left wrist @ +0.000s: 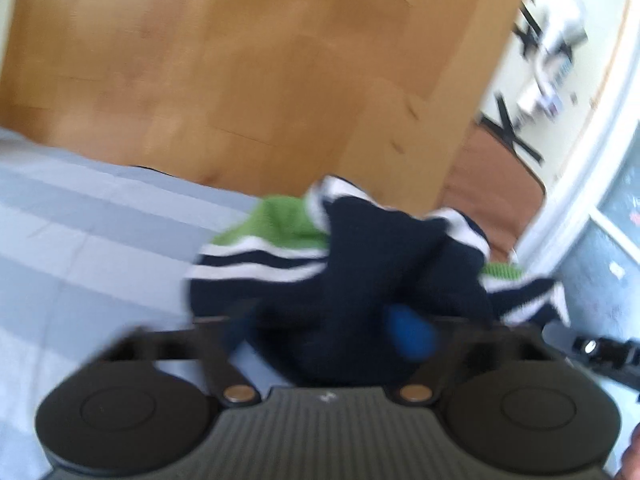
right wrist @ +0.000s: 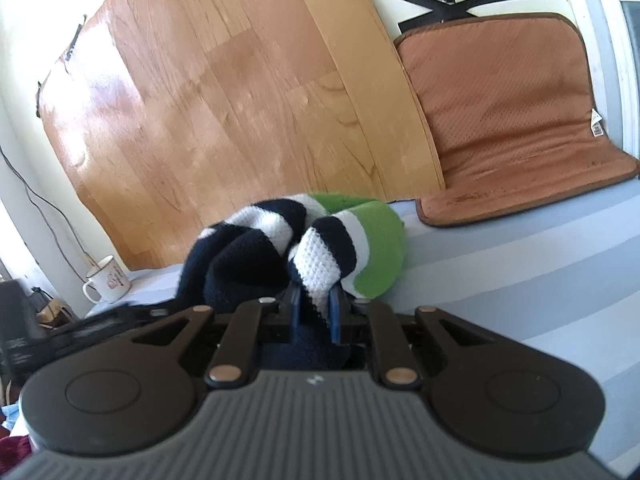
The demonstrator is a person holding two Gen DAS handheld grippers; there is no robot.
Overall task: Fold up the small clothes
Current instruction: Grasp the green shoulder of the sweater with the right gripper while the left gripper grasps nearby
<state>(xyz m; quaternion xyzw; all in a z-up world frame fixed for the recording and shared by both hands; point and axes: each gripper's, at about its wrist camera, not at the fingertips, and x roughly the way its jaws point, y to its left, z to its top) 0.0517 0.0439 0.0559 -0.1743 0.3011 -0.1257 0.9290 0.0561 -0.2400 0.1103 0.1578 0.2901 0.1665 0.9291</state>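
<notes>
A small knitted garment [left wrist: 360, 264] in navy, white and green stripes is bunched up over the striped grey sheet [left wrist: 80, 232]. In the blurred left wrist view its navy part fills the gap between the blue fingers [left wrist: 412, 332] of my left gripper [left wrist: 324, 332], which is shut on it. In the right wrist view my right gripper [right wrist: 315, 310] is shut on a white-and-navy fold of the same garment [right wrist: 248, 256]. The cloth rises in a heap just past the fingertips, with the green part [right wrist: 380, 248] on the right.
A big wooden board [right wrist: 224, 100] leans on the wall behind the garment. A brown padded cushion [right wrist: 512, 112] stands at the back right on the sheet [right wrist: 520, 264]. A white mug [right wrist: 106, 280] sits at the left by the board's foot, beside cables.
</notes>
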